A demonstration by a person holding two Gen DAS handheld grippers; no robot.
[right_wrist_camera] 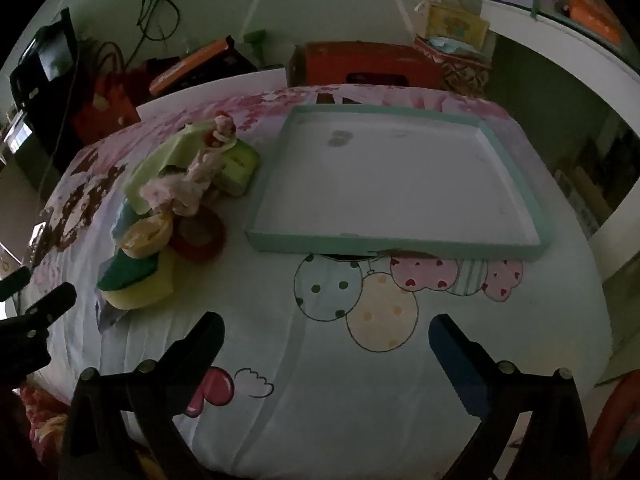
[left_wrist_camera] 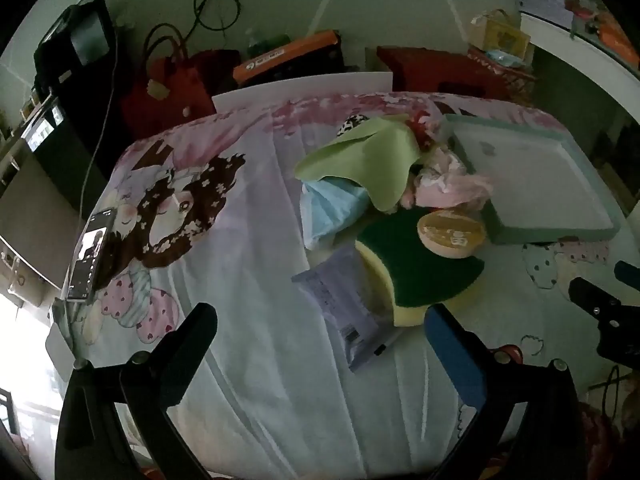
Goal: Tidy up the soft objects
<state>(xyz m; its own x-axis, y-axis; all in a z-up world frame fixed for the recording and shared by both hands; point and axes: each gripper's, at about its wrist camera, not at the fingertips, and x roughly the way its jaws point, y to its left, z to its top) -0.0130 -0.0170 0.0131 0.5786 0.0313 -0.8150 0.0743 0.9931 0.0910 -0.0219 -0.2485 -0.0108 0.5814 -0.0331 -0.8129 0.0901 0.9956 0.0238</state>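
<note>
Both my grippers, left (left_wrist_camera: 320, 332) and right (right_wrist_camera: 326, 336), spread wide, holding nothing; sponge (left_wrist_camera: 416, 276) beside tray (right_wrist_camera: 516, 168), apart.

Tray (right_wrist_camera: 516, 184) set on bedsheet (right_wrist_camera: 320, 360), far side. Pile of soft objs (right_wrist_camera: 188, 188) heaped just left of tray; sponge (right_wrist_camera: 136, 280) laid at pile's near end, w/ round tin (left_wrist_camera: 450, 234) on it.

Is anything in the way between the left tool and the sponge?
Nothing blocks it. The left tool is open, and only bedsheet and a purple packet lying flat beside the sponge lie ahead. A round tin rests on the sponge's far end.
</note>
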